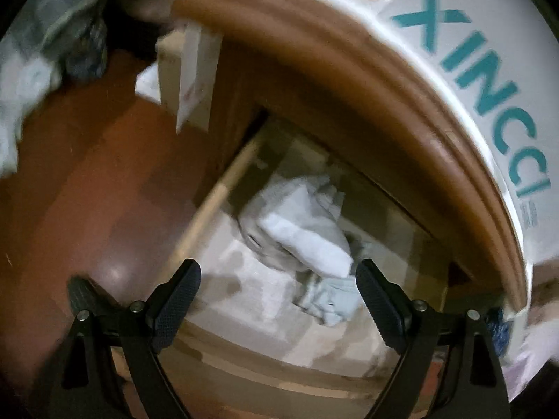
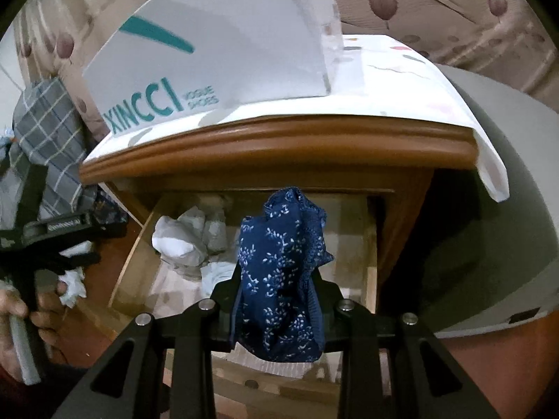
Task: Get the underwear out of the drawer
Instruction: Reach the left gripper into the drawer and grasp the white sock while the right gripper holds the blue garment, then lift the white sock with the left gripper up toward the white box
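**Navy floral underwear up in the right hand-held gripper, drawer open below**

Navy cloth with a small white leaf print fills the middle of the right wrist view: that's the underwear (image 2: 279,279), bunched and standing up between the fingers of the right hand-held gripper (image 2: 277,300), which is clamped tight on it. The fabric hangs down past the gripper body and rises above it, held over the open drawer (image 2: 136,244) and clear of the drawer floor.

Inside the drawer, towards its left side, sits a heap of white and pale grey garments (image 2: 190,235), crumpled together, with a light blue piece just in front. The drawer belongs to a brown wooden nightstand (image 2: 279,143) with a moulded top edge. On top of it lies a white cloth with faint coloured marks, and on that stands a white shoe box (image 2: 209,59) printed with teal "XINCCI" lettering.

Over to the left wrist view now: the left hand-held gripper (image 1: 278,276) has its jaws spread wide apart, nothing between them. It looks down into the same drawer (image 1: 209,202), and the pale garments (image 1: 304,237) lie straight ahead between the two black textured pads (image 1: 181,300), not touching either. The picture is blurred, so finer detail of the pile is lost. The shoe box (image 1: 489,104) curves across the upper right, and reddish-brown floor (image 1: 87,192) shows to the left of the nightstand.

From the right wrist view the left hand-held gripper (image 2: 45,244) appears at the left edge, gripped by a bare hand (image 2: 31,314), beside a grey checked fabric (image 2: 49,139).
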Demonstrator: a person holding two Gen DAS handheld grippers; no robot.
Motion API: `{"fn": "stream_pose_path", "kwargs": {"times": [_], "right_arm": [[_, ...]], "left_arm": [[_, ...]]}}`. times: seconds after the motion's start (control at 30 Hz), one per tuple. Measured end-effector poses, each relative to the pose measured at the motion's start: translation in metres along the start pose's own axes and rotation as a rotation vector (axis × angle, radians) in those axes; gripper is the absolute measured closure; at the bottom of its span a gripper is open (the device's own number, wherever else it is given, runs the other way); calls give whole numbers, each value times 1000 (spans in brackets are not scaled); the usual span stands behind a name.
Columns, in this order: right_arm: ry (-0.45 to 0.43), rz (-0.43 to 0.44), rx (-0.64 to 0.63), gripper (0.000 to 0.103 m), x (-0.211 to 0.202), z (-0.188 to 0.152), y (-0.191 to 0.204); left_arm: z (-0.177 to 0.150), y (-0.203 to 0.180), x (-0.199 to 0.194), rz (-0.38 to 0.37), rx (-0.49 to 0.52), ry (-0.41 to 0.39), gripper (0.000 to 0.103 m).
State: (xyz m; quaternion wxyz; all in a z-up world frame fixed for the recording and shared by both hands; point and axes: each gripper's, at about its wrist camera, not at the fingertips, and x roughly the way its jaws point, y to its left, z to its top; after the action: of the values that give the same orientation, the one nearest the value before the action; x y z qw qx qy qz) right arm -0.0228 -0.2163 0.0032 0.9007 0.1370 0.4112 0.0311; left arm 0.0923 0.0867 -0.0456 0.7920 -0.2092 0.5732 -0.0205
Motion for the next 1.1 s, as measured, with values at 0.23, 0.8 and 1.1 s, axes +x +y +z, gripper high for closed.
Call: {"fn": "stream_pose_path", "kwargs": {"times": [0.23,0.8,1.1], "right_arm": [[-36,-2,28,72,-16,9,-13],[-71,6,50,72,-29,18,-24],[-72,27,49,72,-32,19,-23]], "left_arm": [[-3,6,32,-73,-229,82,21],[-1,0,76,-32,-357,94,36],[-5,2,55,-10,-261,125,74]]}}
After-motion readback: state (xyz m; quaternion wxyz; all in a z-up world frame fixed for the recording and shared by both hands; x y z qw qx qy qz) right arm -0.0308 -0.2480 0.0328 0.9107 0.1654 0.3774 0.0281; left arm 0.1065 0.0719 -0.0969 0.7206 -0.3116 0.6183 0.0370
